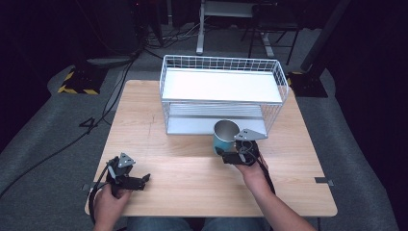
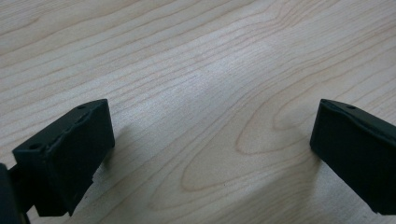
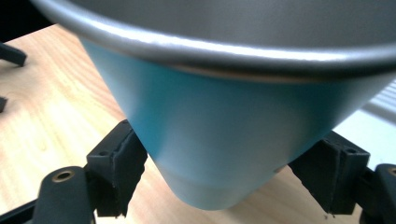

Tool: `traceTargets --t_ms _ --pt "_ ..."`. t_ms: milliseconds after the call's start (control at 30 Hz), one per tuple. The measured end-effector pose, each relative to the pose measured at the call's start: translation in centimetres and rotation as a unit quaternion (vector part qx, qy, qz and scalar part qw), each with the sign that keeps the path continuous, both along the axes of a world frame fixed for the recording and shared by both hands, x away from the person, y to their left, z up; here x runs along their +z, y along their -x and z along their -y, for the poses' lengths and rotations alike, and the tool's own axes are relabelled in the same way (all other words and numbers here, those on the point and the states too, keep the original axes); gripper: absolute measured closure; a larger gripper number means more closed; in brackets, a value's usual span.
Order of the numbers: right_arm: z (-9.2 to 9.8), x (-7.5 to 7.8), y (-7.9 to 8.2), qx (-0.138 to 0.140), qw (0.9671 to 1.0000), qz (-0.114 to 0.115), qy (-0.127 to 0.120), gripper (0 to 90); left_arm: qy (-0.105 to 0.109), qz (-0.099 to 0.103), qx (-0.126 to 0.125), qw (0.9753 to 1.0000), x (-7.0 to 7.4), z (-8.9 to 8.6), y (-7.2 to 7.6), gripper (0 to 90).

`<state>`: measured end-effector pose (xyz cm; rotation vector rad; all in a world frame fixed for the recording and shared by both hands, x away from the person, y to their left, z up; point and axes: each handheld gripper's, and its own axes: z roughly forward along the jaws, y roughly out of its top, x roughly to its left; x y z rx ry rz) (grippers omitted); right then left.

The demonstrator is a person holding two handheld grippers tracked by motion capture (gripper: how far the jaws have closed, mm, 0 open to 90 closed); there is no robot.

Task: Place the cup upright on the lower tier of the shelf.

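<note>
The right gripper clamps a teal metal cup near the light wooden desk's centre, before a white two-tier wire rack — shelving (likely) pending; left gripper, spread wide, idles near the front-left corner.

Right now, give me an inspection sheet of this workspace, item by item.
Surface: light wooden table, bare apart from the items below.
Job's things: teal cup with a metal rim, upright, in front of the white wire rack; both of the rack's shelves look unloaded.
Clutter: nothing seen.
Grippers: right gripper has a jaw on each side of the cup's lower body, apparently gripping it; left gripper open over bare wood near the front left corner.
Cables: a cable trails from each gripper; black leads run across the floor at left.
Surroundings: grey floor covering, stand bases with yellow-black striping, desk legs behind, dark room.
</note>
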<state>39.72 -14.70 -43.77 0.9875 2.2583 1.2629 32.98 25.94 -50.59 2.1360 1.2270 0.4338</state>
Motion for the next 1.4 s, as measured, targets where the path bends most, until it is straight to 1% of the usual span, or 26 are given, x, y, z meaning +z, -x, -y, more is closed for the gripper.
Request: traceTargets --t_ms 133,200,233,400,500,533,567,700,767,833,867,933,967,1000,1033,1067,1233,1300,1367,1400 --pt "-0.3 0.1 -1.0 -0.011 0.9999 0.001 0.004 23.3 0.000 0.000 0.000 1.0000 0.0 0.0 0.0 0.2" --pt "-0.4 0.1 -1.5 -0.021 0.9998 0.002 0.007 23.3 0.000 0.000 0.000 1.0000 0.0 0.0 0.0 0.2" --pt "-0.4 0.1 -1.5 -0.021 0.9998 0.002 0.007 23.3 0.000 0.000 0.000 1.0000 0.0 0.0 0.0 0.2" --pt "-0.6 0.0 -3.1 -0.048 0.9988 0.006 0.012 23.2 0.000 0.001 0.001 1.0000 0.0 0.0 0.0 0.2" --pt "-0.6 0.0 -3.5 -0.053 0.9985 0.007 0.011 23.2 0.000 0.001 0.000 1.0000 0.0 0.0 0.0 0.2" --pt "-0.7 0.0 -4.0 -0.062 0.9980 0.007 0.012 23.2 0.000 0.002 0.001 1.0000 0.0 0.0 0.0 0.2" --pt "-0.7 0.0 -4.0 -0.062 0.9980 0.007 0.012 23.2 0.000 0.002 0.001 1.0000 0.0 0.0 0.0 0.2" --pt "-0.9 0.1 -5.3 -0.075 0.9970 0.009 0.013 23.2 -0.002 0.002 0.000 1.0000 0.0 0.0 0.1 0.2" --pt "-1.1 0.1 -5.9 -0.081 0.9965 0.009 0.017 23.2 0.000 0.001 0.002 1.0000 0.0 0.0 0.1 0.2" --pt "-1.2 0.1 -6.1 -0.084 0.9962 0.010 0.019 23.2 0.000 0.001 0.001 1.0000 0.0 0.0 0.1 0.2" --pt "-1.3 0.0 -6.7 -0.089 0.9958 0.009 0.019 23.2 0.000 0.003 0.001 1.0000 0.0 0.0 0.1 0.2" --pt "-1.5 -0.1 -7.2 -0.093 0.9954 0.011 0.020 23.2 0.000 0.003 0.002 1.0000 0.0 0.0 0.2 0.2" --pt "-1.5 -0.1 -7.2 -0.093 0.9954 0.011 0.020 23.2 0.000 0.003 0.002 1.0000 0.0 0.0 0.2 0.2" --pt "-1.6 -0.1 -7.6 -0.097 0.9950 0.013 0.021 23.2 0.000 0.002 0.000 1.0000 0.0 0.0 0.2 0.2" --pt "-1.6 -0.1 -7.6 -0.097 0.9950 0.013 0.021 23.2 0.000 0.002 0.000 1.0000 0.0 0.0 0.2 0.2" --pt "-1.8 -0.3 -8.1 -0.100 0.9946 0.014 0.023 23.2 0.001 0.002 0.000 1.0000 0.0 0.0 0.2 0.2" --pt "-2.1 -0.6 -8.8 -0.108 0.9937 0.017 0.025 23.2 0.001 0.001 -0.001 1.0000 0.0 0.0 0.2 0.2" --pt "-2.4 -1.0 -9.3 -0.114 0.9930 0.016 0.026 23.2 0.000 0.002 0.000 1.0000 0.0 0.0 0.2 0.2" --pt "-2.5 -1.1 -9.4 -0.116 0.9928 0.016 0.026 23.2 0.000 0.002 -0.001 1.0000 0.0 0.0 0.2 0.2" --pt "-2.6 -1.4 -9.6 -0.121 0.9921 0.017 0.028 23.2 0.000 0.002 -0.001 1.0000 0.0 0.0 0.2 0.2"
